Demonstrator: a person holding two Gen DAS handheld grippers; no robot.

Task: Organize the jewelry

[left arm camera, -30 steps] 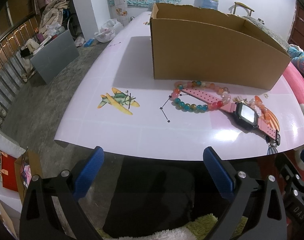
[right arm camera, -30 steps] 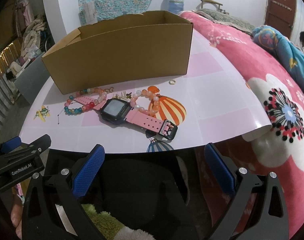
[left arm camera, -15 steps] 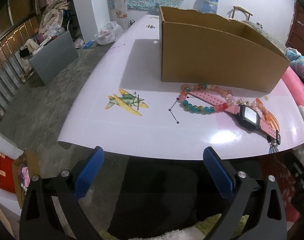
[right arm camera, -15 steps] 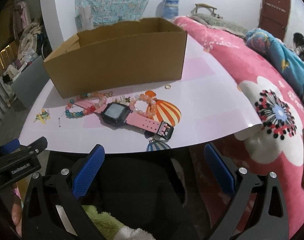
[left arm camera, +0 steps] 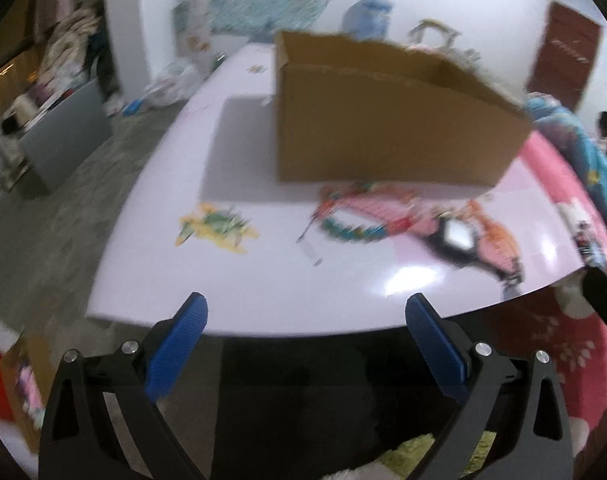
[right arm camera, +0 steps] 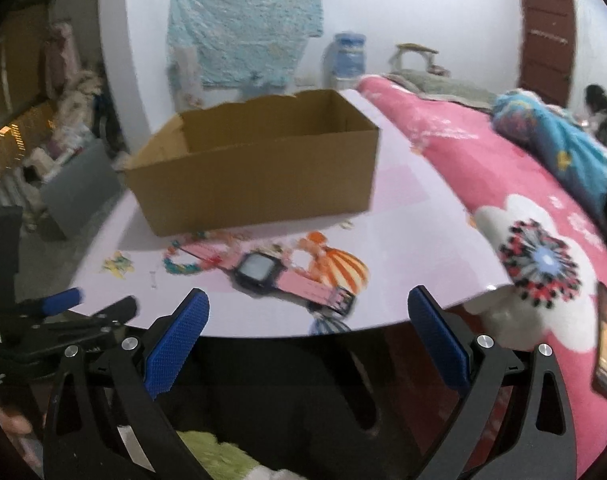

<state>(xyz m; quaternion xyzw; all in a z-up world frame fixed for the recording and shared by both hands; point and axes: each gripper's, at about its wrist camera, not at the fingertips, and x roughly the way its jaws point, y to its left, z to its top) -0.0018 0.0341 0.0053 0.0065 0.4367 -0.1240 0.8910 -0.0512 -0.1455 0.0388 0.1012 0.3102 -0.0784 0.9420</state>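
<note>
Blur: both views are smeared by motion, so fine detail on the jewelry is lost; single beads and small charms cannot be told apart.
Cut off: the left gripper shows in the right wrist view only as a black body with one blue tip at the left edge.
Cardboard box: open-topped, standing on the white table toward its far side; the part of its inside that shows (far and side walls) is bare, and its floor is hidden behind the near wall.
Pink watch: lying flat on the table in front of the box, dark square face up, strap ending in a buckle near the table's front edge.
Beaded bracelet: teal and red beads, on the table just left of the watch face, over the strap's far end.
Second bracelet: orange and pale beads, just beside the watch, too blurred to trace.
Left gripper: blue pads spread wide, nothing between them, held short of the table's front edge.
Right gripper: likewise wide apart and empty, at the front edge, near the watch buckle.
Pink blanket: flowered, right of the table.
</note>
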